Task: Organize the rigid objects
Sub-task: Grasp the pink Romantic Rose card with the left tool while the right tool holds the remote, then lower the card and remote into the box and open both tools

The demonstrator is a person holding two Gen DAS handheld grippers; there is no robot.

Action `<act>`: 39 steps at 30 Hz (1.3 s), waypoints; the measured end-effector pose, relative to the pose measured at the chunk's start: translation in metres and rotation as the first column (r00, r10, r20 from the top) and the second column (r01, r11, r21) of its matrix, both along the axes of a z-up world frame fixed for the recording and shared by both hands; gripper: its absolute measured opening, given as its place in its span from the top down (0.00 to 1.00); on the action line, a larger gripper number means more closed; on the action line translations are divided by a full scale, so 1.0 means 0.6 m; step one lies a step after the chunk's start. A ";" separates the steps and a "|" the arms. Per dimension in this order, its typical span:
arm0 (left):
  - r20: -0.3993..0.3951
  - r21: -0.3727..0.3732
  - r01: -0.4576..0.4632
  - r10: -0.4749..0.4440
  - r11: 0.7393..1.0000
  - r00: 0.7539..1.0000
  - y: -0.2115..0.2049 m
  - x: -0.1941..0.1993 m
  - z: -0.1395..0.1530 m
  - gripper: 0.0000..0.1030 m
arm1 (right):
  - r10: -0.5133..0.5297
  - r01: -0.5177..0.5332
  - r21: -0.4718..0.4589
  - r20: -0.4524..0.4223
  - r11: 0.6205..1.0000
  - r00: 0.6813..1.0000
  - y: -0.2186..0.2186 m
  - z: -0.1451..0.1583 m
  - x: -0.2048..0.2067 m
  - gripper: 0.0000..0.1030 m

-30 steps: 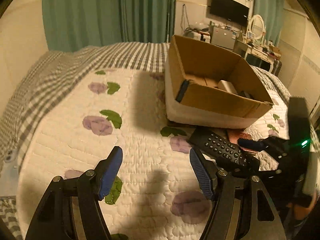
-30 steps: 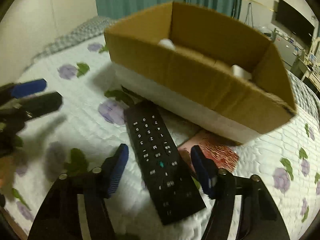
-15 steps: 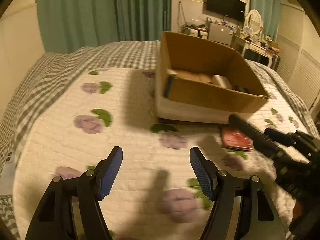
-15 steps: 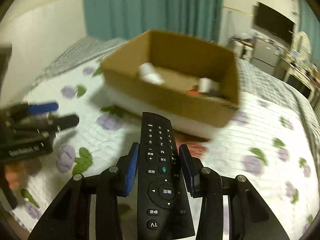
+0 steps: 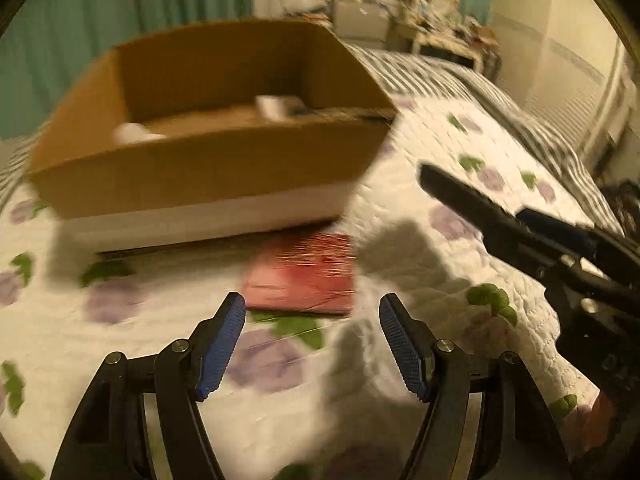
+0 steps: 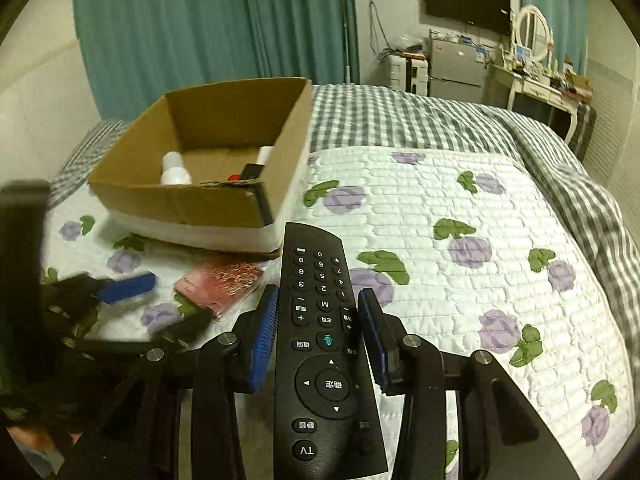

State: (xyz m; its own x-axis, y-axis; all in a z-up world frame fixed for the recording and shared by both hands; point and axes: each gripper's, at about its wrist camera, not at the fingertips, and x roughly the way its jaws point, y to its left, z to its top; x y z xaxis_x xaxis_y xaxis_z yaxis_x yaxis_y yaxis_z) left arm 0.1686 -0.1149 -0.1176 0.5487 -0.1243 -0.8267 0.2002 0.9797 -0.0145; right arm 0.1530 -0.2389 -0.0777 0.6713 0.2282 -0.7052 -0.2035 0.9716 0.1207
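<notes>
My right gripper (image 6: 318, 336) is shut on a black TV remote (image 6: 320, 340) and holds it above the bed; the remote (image 5: 472, 208) also shows at the right of the left wrist view. My left gripper (image 5: 312, 340) is open and empty, just in front of a flat red packet (image 5: 304, 272) lying on the quilt; the packet (image 6: 220, 284) also shows in the right wrist view. An open cardboard box (image 5: 208, 160) stands behind the packet. The box (image 6: 208, 184) holds white bottles and small dark items.
The flowered white quilt (image 6: 460, 240) covers the bed, with a checked blanket (image 6: 400, 116) beyond it. Teal curtains (image 6: 200, 24), a wall TV (image 6: 468, 0) and a cluttered desk (image 6: 536, 88) stand at the far side of the room.
My right gripper has shut on the remote and lifted it off the quilt. My left gripper has swung right, toward the red packet and the box.
</notes>
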 end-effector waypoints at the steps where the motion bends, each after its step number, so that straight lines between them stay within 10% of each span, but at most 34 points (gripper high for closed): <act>1: -0.012 0.021 0.001 -0.001 1.000 1.000 -0.008 0.010 -0.008 0.30 | -0.006 0.006 0.010 0.001 1.000 1.000 -0.002 -0.003 0.000 0.62; 11: -0.122 0.044 -0.070 0.075 0.997 0.990 0.005 0.079 -0.051 0.26 | -0.019 0.021 0.054 -0.030 0.998 0.999 -0.012 -0.019 0.011 0.62; 23: -0.045 -0.009 -0.033 0.032 0.999 0.998 0.023 -0.014 -0.002 0.30 | -0.008 0.008 0.043 0.009 0.999 1.000 -0.009 0.019 -0.021 0.62; 39: 0.239 -0.009 -0.060 0.060 0.998 0.969 0.082 -0.053 0.247 0.30 | 0.074 -0.081 0.031 0.175 0.996 0.982 0.038 0.194 -0.045 0.62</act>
